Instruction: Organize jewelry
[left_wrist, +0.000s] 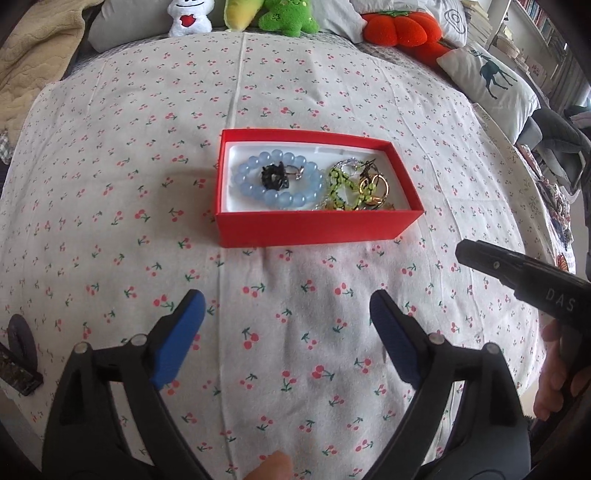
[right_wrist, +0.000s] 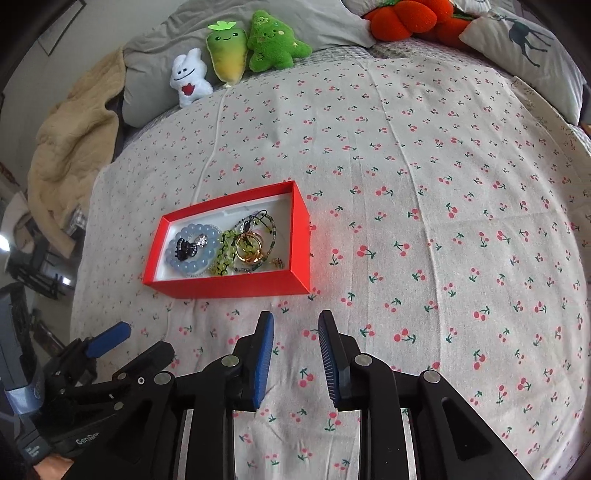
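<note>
Jewelry (left_wrist: 317, 181) fills the red box (left_wrist: 314, 229); left tongs (left_wrist: 286, 310) wide, right tongs (right_wrist: 295, 332) narrow, both empty; "GenRo" legible.

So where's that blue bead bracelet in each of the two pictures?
Left wrist view: the blue bead bracelet lies just left of centre, in the left half of the red box.
Right wrist view: the bracelet sits left of centre, again at the box's left end.
Shared landmark: the black hair clip lying inside the bracelet's ring in both.
</note>
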